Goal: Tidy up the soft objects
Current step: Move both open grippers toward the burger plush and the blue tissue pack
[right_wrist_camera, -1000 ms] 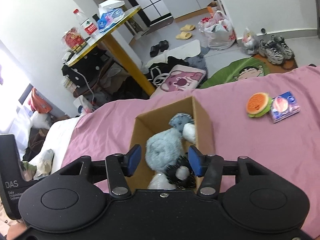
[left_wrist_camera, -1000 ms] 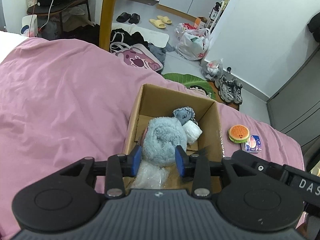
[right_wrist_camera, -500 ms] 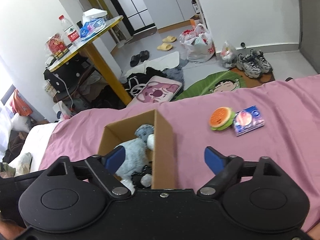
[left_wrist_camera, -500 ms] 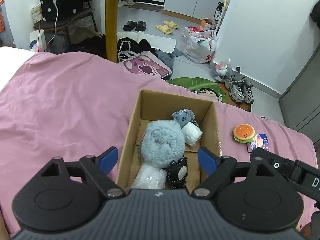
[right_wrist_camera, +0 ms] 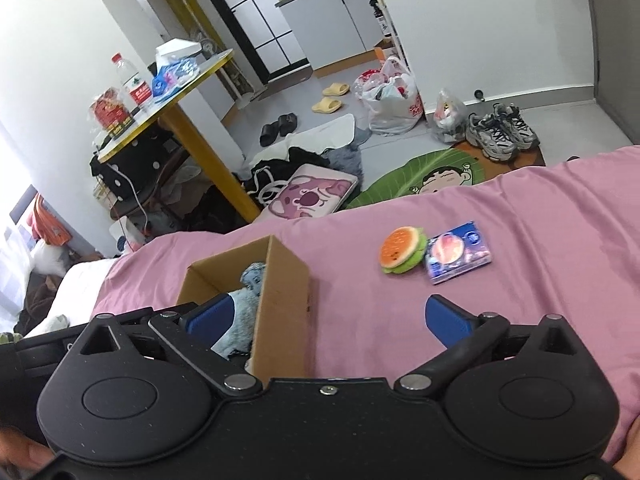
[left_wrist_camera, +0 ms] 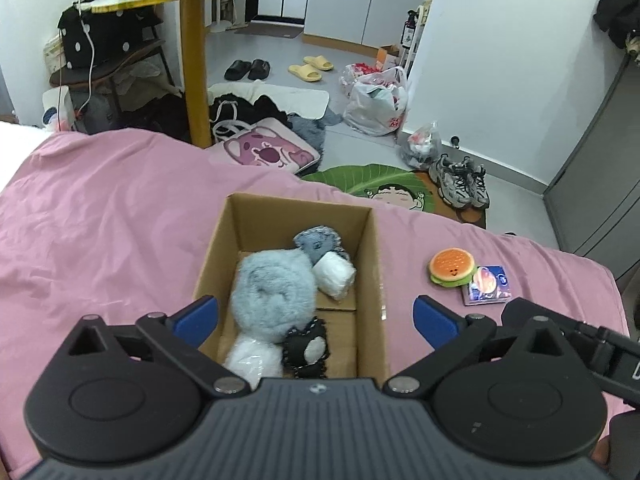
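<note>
Presently, a cardboard box (left_wrist_camera: 372, 264) on the pink bedspread (left_wrist_camera: 100, 232) is seen holding a fluffy blue plush (left_wrist_camera: 272, 292). Left gripper (left_wrist_camera: 316, 316) and right gripper (right_wrist_camera: 328, 320): jaws opening wide, nothing gripped. Burger toy (right_wrist_camera: 402, 250): outside, beside a tissue pack (right_wrist_camera: 458, 252).

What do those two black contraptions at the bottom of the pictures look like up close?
Each is a hand-held tool. The left gripper has a ribbed dark grey body, two round black discs, silver pivot bolts and black angled linkages ending in blue pads. The right gripper matches it, but its body is smooth speckled black. White lettering marks each tool's side. No cables or sleeves show.
</note>
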`<state>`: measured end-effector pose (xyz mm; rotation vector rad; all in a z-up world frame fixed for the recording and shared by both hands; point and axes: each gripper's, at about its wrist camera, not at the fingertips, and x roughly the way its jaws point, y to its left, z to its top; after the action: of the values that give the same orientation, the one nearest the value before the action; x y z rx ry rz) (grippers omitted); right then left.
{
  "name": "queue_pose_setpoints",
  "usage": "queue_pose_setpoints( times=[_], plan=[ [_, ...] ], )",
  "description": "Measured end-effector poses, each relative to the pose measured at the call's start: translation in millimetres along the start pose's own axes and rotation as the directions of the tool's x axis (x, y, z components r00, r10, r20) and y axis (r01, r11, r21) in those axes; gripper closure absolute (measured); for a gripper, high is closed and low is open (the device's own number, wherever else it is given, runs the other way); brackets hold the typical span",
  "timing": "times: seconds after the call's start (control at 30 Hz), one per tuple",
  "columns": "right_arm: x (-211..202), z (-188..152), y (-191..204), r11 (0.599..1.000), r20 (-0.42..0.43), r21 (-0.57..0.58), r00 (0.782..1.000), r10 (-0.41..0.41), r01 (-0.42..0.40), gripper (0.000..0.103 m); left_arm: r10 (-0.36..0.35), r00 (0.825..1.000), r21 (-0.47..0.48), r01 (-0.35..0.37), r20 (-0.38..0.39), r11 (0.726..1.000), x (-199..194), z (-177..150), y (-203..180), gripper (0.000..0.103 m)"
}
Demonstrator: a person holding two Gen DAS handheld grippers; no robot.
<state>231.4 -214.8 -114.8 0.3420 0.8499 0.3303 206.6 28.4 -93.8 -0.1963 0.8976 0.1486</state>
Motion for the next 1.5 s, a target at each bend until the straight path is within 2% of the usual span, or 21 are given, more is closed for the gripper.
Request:
queue_pose_setpoints(
  times=[0.27, 0.47, 0.7, 0.83, 0.93, 1.0, 1.27, 1.33, 1.5],
  plan=[
    [-7.2, 2.2, -31.7, 1.0, 0.023, 0.017, 1.0, -0.005, 0.005, 0.0, -0.014, 1.0, -0.012, 0.014, -0.014, 1.0, 3.2, -1.1, -24.6, 0.0],
    [-10.7, 5.4, -49.5, 1.0, 0.03, 0.007, 1.0, -0.005, 0.005, 0.0, -0.009, 0.999, 0.032, 0.01, -0.036, 0.999, 5.5, -6.4, -47.5, 0.0],
    [-11.3, 10.9, -68.7, 0.999, 0.038, 0.006, 0.999, 0.031, -0.031, 0.0, 0.001, 0.999, 0.022, 0.0, -0.044, 1.0, 8.1, -8.5, -68.1, 0.0],
    [-4.1, 7.6, -81.9, 0.998, 0.039, 0.043, 0.999, 0.037, -0.038, 0.001, -0.011, 0.998, 0.005, 0.012, -0.059, 1.0, 11.8, -6.4, -77.0, 0.001],
    [3.2, 7.9, -91.4, 0.997, 0.034, 0.073, 0.999, 0.023, -0.025, 0.002, 0.006, 0.998, 0.024, -0.005, -0.057, 1.0, 15.7, -5.9, -86.1, 0.001],
    [9.8, 8.7, -97.4, 0.995, 0.023, 0.1, 1.0, 0.02, -0.022, 0.003, -0.008, 0.998, 0.027, 0.009, -0.058, 1.0, 18.8, -5.9, -91.8, 0.001],
    [38.1, 9.7, -121.4, 0.976, -0.035, 0.214, 0.998, 0.052, -0.044, 0.013, -0.033, 0.998, 0.085, 0.038, -0.062, 0.996, 38.0, -0.8, -113.1, 0.004],
    [43.8, 10.2, -127.4, 0.967, -0.047, 0.249, 0.997, 0.069, -0.055, 0.018, -0.035, 0.998, 0.092, 0.04, -0.057, 0.995, 43.0, 1.7, -117.7, 0.008],
    [54.5, 10.4, -141.8, 0.94, -0.059, 0.334, 0.994, 0.091, -0.066, 0.022, -0.039, 0.997, 0.103, 0.046, -0.073, 0.994, 62.0, 6.4, -127.2, 0.016]
  ],
)
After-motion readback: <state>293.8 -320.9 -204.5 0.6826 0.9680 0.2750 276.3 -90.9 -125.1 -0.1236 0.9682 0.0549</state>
